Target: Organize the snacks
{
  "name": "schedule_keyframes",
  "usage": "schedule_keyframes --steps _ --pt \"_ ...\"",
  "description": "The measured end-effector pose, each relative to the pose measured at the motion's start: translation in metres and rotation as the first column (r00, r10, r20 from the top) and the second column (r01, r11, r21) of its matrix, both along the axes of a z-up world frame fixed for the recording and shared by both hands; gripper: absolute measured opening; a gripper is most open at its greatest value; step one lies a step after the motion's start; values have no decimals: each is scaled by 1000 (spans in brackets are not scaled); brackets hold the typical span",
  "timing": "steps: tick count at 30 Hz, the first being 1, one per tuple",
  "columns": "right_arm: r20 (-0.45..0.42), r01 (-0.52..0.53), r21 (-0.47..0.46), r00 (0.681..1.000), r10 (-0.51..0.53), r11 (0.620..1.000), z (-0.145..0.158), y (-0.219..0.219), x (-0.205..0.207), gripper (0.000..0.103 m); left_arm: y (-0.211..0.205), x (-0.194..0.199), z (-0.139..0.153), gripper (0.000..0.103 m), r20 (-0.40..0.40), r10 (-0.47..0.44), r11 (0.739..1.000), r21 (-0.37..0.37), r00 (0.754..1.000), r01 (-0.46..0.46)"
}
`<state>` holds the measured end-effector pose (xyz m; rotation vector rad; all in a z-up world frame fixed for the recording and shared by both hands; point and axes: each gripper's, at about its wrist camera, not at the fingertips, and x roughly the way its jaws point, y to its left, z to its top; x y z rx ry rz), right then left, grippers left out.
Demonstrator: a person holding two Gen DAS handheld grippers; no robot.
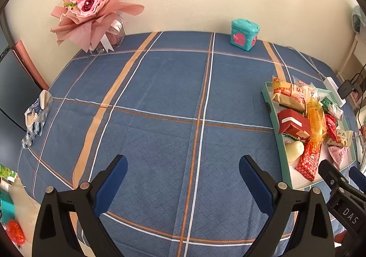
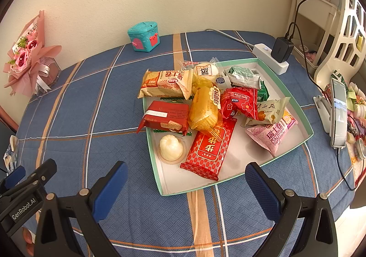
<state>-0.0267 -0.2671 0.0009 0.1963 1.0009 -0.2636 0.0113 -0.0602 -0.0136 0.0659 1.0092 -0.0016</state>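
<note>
Right gripper (image 2: 185, 185): jaws spread wide, nothing held, hovering over the near edge of the green-rimmed tray (image 2: 306, 117). Snacks heaped inside: red patterned packet (image 2: 209, 148) nearest, yellow cake packet (image 2: 204, 110) on top, pink Swiss roll packet (image 2: 272, 132) to the right (loose pile, so top items likely first). Left gripper (image 1: 183, 185): likewise agape and empty, over bare tablecloth (image 1: 160, 88), probably held clear as a sorting space.

left gripper (image 1: 183, 179): black frame, blue pads, silver screws; right gripper (image 2: 186, 185) alike
</note>
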Motion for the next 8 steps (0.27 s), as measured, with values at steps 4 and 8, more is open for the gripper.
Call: schedule_keyframes --steps 4,8 --pt "0 0 -1 1000 0 1000 0 0 0 103 -2 0 2 98 1 -7 1000 -3 1000 7" --pt "0 0 0 1000 0 1000 0 0 0 103 -1 2 2 98 -5 -2 1000 -10 1000 2"
